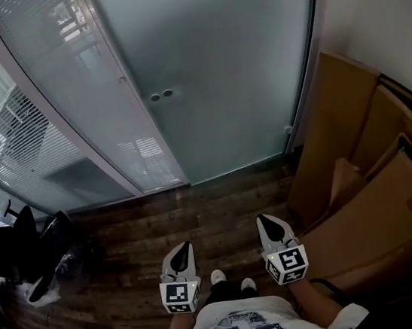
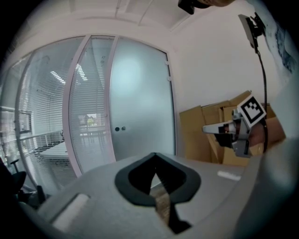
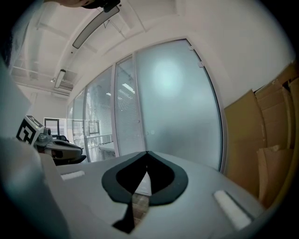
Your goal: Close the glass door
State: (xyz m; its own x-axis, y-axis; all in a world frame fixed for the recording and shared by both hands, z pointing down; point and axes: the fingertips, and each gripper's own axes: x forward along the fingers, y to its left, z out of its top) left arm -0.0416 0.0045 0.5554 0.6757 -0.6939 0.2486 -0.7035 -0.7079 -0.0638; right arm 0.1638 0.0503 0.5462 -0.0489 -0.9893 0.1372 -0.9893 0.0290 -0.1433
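Both the left claw [image 1: 179, 251] and the right claw [image 1: 270, 225] were clenched on nothing, aimed at the frosted glass door [image 1: 215, 67] standing upright straight ahead at the wooden floor's [image 1: 219, 204] far edge, well apart, the right claw slightly nearer.

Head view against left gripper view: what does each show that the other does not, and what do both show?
Only the head view shows the person's white shoes and the marker cube on the left tongs.

Only the left gripper view shows the ceiling and the top of the door frame.

Both show the frosted glass door with its two round fittings, the cardboard boxes to its right, and the right tongs.
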